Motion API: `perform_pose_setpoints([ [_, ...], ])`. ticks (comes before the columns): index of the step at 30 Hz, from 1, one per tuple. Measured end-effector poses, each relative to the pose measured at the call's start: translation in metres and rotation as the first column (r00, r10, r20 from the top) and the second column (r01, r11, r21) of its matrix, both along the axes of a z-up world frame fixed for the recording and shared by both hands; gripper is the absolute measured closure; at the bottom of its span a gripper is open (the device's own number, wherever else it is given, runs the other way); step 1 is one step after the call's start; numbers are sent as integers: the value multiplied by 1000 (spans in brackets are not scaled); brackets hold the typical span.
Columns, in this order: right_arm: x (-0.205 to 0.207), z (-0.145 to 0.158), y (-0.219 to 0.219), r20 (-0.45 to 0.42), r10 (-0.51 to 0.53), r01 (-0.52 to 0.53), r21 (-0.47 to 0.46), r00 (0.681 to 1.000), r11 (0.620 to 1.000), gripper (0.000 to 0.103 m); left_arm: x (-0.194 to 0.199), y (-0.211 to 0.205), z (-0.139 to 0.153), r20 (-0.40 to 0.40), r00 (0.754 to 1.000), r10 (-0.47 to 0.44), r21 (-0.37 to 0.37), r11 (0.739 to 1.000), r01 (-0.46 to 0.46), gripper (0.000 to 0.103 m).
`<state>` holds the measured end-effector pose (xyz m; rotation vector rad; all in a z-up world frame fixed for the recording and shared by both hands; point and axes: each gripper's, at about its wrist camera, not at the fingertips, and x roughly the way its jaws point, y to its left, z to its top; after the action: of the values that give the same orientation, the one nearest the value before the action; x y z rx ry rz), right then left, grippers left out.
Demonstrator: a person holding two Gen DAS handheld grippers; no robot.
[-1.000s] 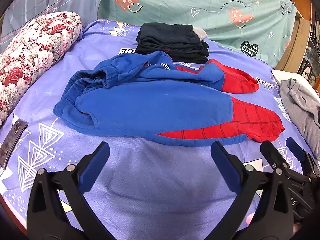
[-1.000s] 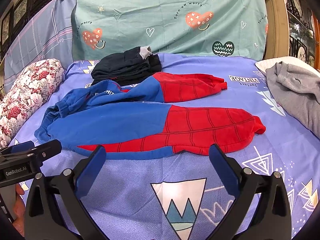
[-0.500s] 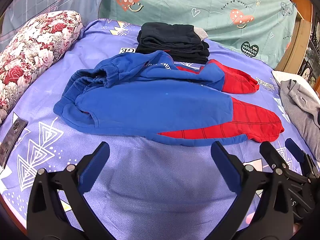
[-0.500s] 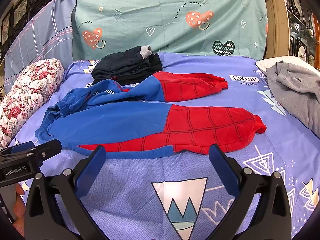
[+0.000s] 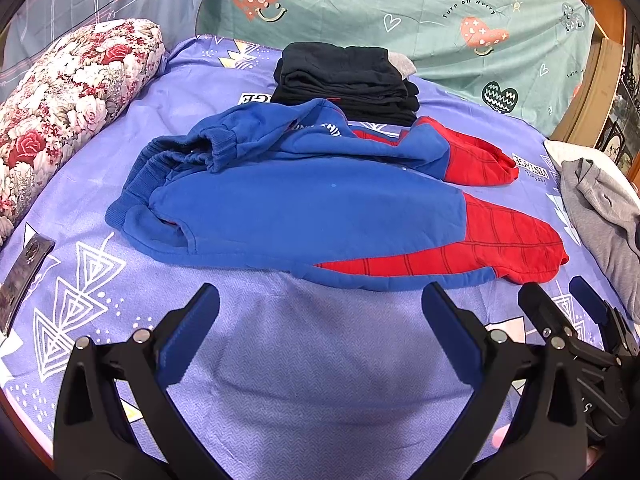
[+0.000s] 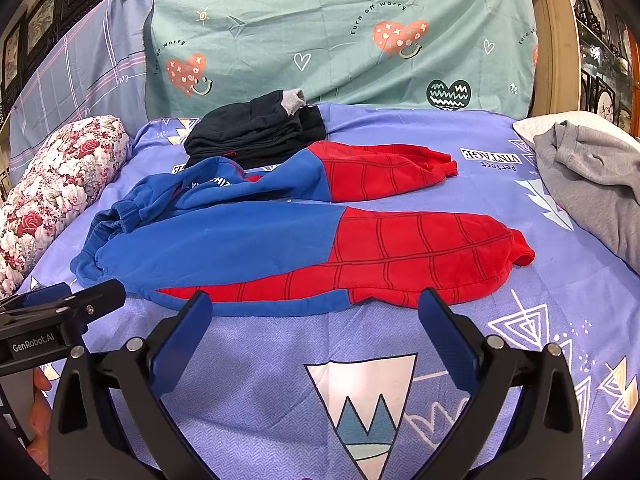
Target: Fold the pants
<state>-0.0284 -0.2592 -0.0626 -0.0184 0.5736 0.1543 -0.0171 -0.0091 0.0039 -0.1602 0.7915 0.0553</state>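
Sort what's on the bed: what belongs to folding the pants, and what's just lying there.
For the job: blue and red pants, left gripper, right gripper, both open.

Lying about: folded black clothes, grey garment, floral pillow, phone.

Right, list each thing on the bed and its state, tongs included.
Blue and red pants: unfolded, lying flat, legs apart.
Black clothes: folded, stacked behind the pants.
Grey garment: crumpled, unfolded.
Floral pillow: lying along the bed's edge.
Phone: flat on the sheet.
Left tongs: open, empty.
Right tongs: open, empty.
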Motion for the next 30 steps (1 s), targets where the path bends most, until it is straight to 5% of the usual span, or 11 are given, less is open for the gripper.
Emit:
perform_pose_setpoints([
  [30,1,-1,1,-13,1,-1,-3,1000,1000,1,1,-1,-5,-12,1000,-7,3,1000,7,2],
])
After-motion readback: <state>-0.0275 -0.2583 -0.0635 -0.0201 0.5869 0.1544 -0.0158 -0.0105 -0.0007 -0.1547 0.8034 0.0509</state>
